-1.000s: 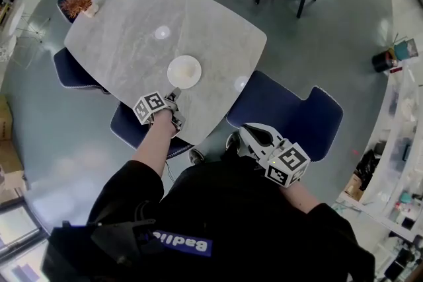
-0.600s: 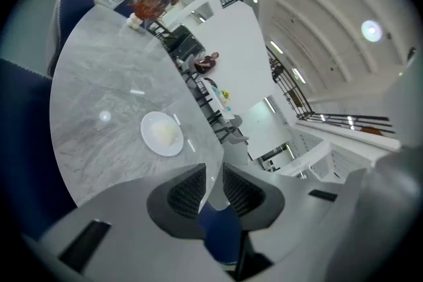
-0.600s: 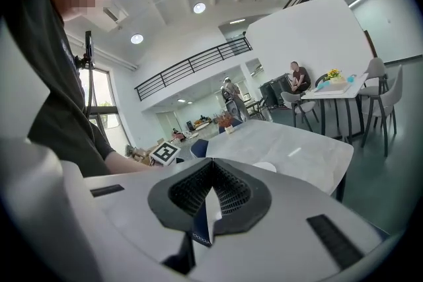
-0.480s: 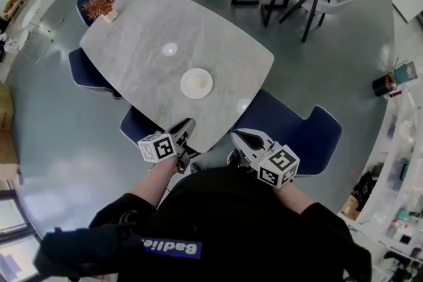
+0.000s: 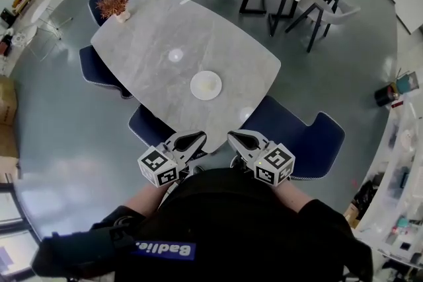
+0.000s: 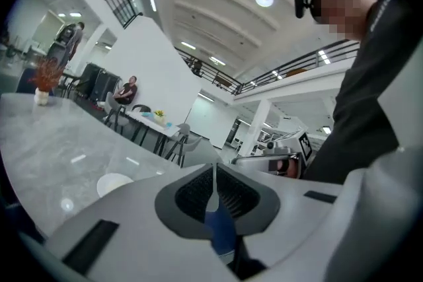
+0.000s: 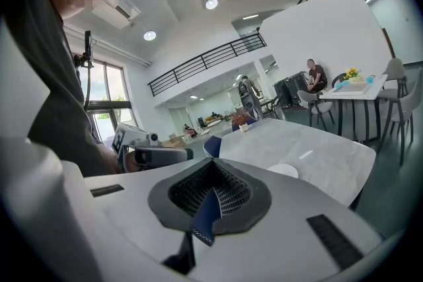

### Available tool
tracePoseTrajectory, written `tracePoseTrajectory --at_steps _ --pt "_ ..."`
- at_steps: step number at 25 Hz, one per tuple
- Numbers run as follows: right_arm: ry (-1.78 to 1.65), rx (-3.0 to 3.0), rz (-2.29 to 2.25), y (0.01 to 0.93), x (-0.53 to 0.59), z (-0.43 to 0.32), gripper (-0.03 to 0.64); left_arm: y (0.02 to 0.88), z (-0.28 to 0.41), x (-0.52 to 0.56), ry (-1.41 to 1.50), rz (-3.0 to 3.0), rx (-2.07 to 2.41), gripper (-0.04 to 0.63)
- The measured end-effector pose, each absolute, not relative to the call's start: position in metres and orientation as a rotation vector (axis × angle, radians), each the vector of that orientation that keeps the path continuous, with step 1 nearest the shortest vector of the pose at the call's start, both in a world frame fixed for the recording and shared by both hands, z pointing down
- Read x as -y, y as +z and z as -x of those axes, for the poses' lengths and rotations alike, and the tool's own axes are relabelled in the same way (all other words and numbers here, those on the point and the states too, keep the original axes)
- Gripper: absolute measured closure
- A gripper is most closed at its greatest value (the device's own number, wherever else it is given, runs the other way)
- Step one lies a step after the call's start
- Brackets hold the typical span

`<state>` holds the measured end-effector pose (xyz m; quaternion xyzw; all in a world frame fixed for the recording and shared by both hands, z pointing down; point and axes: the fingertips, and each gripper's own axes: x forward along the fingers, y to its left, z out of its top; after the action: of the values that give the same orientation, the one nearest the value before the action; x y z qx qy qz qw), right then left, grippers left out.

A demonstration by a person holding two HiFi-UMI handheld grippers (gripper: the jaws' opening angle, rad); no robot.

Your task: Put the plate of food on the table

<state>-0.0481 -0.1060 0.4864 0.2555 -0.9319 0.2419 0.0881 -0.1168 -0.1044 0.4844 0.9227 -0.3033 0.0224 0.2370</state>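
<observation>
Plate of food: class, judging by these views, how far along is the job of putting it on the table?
Done: the plate sits on the table, untouched. In hand: nothing; the left gripper and right gripper are shut, empty, near the person's body. Left: seemingly nothing.

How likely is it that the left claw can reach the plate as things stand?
Probably yes: the left claw, shut, hangs just off the table's near edge; the plate lies in the open ahead, nothing on the tabletop between them.
</observation>
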Motion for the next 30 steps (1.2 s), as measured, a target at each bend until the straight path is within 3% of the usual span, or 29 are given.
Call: tracePoseTrajectory --at_steps 7,30 --pt "0.654 2.795 -0.735 0.477 0.095 0.061 0.607 0.438 0.106 0.078 0.025 -2.733 0.774 0.585" --pt "0.519 2.83 -0.72 0.465 0.078 0.067 0.607 0.433 0.107 0.059 -0.004 -2.771 0.773 0.586"
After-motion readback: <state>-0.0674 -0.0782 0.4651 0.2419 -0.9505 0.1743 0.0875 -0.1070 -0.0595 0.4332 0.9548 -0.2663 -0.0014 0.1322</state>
